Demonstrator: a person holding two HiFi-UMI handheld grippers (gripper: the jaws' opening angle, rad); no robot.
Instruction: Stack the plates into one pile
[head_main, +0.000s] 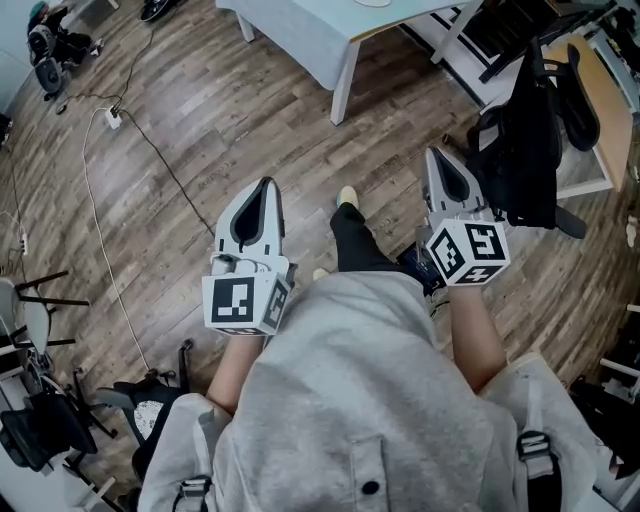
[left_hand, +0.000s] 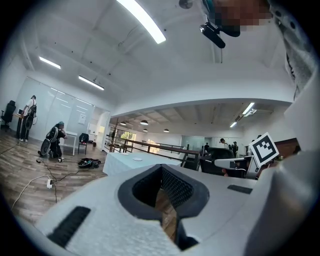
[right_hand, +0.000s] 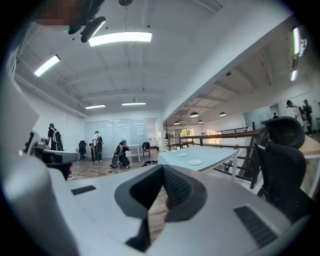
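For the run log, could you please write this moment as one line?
left gripper: shut, empty | right gripper: shut, empty | plates: apart on table ahead | stacking: not started

Table (head_main: 305, 22) cut off at top edge; 2 plates (right_hand: 195, 162) distant, tiny.

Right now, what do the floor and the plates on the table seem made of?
Floor: wood or wood-look laminate, matte; plank seams and grain show. Plates: white and smooth, perhaps ceramic or plastic; too small to tell.
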